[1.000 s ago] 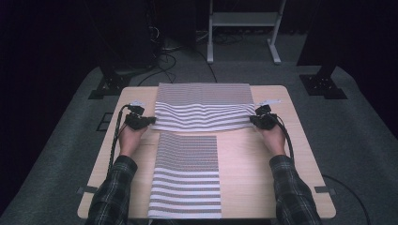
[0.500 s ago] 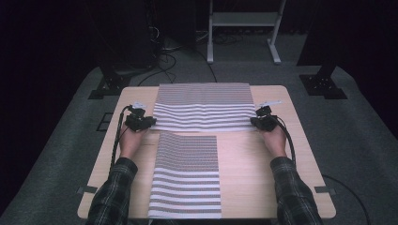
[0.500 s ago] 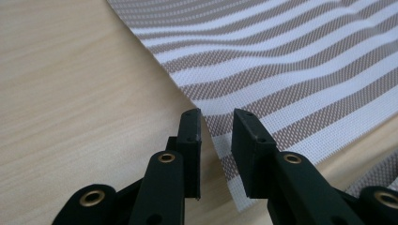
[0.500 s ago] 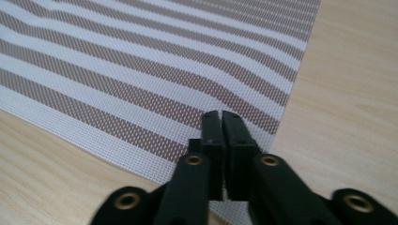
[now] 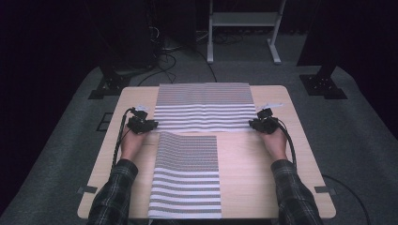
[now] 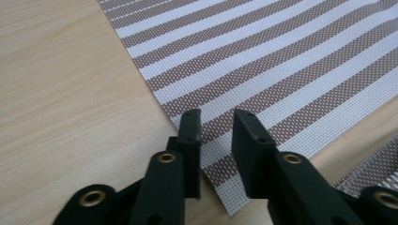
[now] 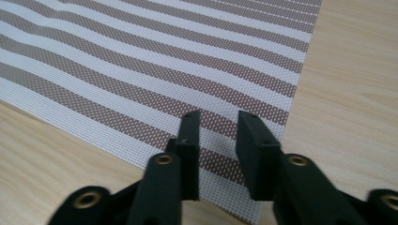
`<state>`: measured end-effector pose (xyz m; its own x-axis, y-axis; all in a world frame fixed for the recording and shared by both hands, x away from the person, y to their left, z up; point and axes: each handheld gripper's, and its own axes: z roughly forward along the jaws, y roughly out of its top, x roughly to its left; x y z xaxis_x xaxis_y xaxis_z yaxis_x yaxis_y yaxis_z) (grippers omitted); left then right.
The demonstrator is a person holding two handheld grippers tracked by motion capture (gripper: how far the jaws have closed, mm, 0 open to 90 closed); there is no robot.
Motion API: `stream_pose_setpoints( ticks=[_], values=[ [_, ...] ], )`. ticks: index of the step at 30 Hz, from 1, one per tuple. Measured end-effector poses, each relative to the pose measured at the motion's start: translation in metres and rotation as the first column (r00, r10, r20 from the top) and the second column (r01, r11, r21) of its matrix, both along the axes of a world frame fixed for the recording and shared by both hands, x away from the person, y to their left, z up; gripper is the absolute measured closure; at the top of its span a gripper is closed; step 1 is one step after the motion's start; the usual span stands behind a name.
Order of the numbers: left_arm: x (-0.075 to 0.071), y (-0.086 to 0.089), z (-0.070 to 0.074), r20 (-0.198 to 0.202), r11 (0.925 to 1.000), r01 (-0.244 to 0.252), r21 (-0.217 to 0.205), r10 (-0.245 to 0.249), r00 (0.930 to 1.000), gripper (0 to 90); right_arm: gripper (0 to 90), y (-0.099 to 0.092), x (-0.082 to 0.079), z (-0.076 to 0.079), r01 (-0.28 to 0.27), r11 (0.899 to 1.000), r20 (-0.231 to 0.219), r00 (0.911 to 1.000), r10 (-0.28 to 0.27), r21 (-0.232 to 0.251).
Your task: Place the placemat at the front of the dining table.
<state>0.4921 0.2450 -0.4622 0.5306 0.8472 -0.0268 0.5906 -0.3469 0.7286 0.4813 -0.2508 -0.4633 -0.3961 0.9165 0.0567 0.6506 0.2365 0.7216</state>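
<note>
Left hand-held gripper (image 5: 151,124) sits at the left near corner of the far mat (image 5: 205,108). Jaws apart, having just been opening. In the left gripper view the mat's corner lies flat on the tabletop (image 6: 61,93) beneath the gap between the jaws; pads not pressing on it. Mat edge runs off ahead and to the left of that gripper; bare wood to its left.

Right hand-held gripper (image 5: 254,124) sits at the right near corner of the same mat. Jaws apart too, also just been opening. In the right gripper view the corner lies flat under the gap, the mat spreading ahead and to the left, bare tabletop to the right of the jaws. No grip on the weave.

The far mat, brown and white stripes, lies spread between the two grippers and beyond them, its stripes running from one gripper across to the other. A faint crease crosses it ahead of the grippers.

Near mat (image 5: 187,176), same stripes, lies behind the line of the two grippers, closer to the left one, reaching back to the near edge of the tabletop. Its far edge is just short of the far mat's near edge; whether they touch, cannot tell.

A cable (image 5: 118,140) trails back from the left gripper alongside the hand (image 5: 131,146). Right hand (image 5: 274,143) behind the right gripper. Plaid sleeves (image 5: 112,197) at the near edge.
</note>
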Motion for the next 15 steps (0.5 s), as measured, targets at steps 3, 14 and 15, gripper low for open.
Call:
stream_pose_setpoints(
  ticks=[3,14,15],
  values=[
    [-0.003,0.003,0.007,-0.009,0.9997,0.000,-0.025,0.000,1.0000,58.7,49.0,-0.003,-0.006,0.009,0.011,1.000,0.012,0.9999,-0.011,0.018],
    [-0.027,0.009,0.032,0.003,0.9958,0.048,-0.078,-0.048,0.9989,3.6,10.1,-0.005,-0.034,0.038,-0.017,0.999,0.057,0.9982,0.018,-0.028],
    [-0.031,0.010,0.035,0.007,0.9960,0.050,-0.074,-0.050,0.9987,0.7,7.9,-0.004,-0.038,0.039,-0.016,0.999,0.065,0.9977,0.019,-0.044]
  ],
)
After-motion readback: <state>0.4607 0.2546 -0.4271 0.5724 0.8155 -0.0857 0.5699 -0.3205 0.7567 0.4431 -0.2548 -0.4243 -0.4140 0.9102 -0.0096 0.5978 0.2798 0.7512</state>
